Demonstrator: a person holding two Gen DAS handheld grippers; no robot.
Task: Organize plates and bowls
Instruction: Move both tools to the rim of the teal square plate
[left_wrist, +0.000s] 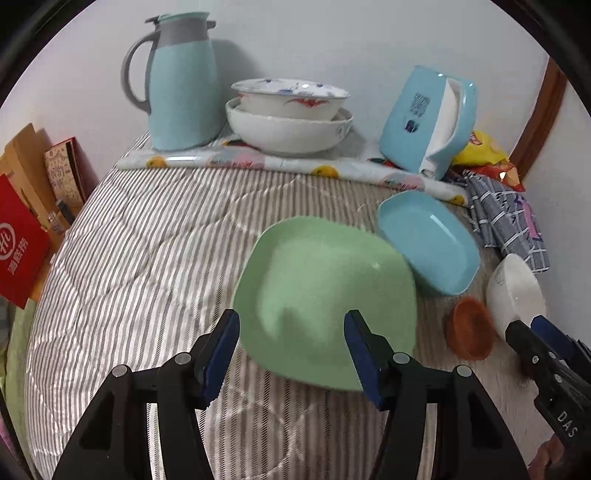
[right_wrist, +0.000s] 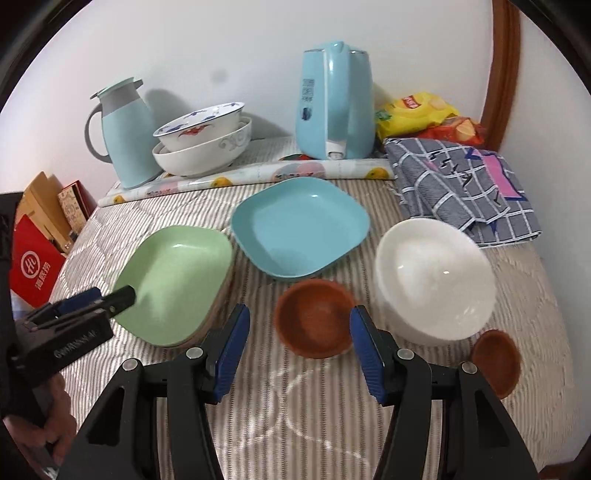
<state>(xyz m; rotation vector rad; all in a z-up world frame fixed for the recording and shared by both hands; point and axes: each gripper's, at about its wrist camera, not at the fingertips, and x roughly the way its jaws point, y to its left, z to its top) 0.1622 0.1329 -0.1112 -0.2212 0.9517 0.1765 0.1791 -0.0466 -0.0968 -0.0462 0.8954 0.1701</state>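
Plates lay at the middle of both wrist views: a green plate (right_wrist: 177, 284) at centre left and a blue plate (right_wrist: 301, 227) just above and right of it, their rims close or perhaps touching. Both looked like thin, stiff, light plastic with smooth glossy faces, so a rim pinch seemed the surest hold; the flat centres would likely slip. The green one seemed to sit on another pale plate beneath, though the edge was too blurred to be sure. The white bowl (right_wrist: 434, 280) at centre right looked ceramic, heavier and breakable, best taken by its lip. Two small brown bowls (right_wrist: 314, 319) at lower centre and lower right appeared light and easy to nest.

The left gripper (left_wrist: 291, 354) hung over the green plate's near edge with jaws apart and nothing between the pads. The right gripper (right_wrist: 299, 350) stood likewise parted and empty, framing the nearer brown bowl.

Along the top of the frame, stacked patterned bowls (right_wrist: 201, 140), a pale thermos jug (right_wrist: 122, 136) and a blue kettle (right_wrist: 334, 107) crowded the back. A checked cloth (right_wrist: 461, 184) at upper right lay near the white bowl.
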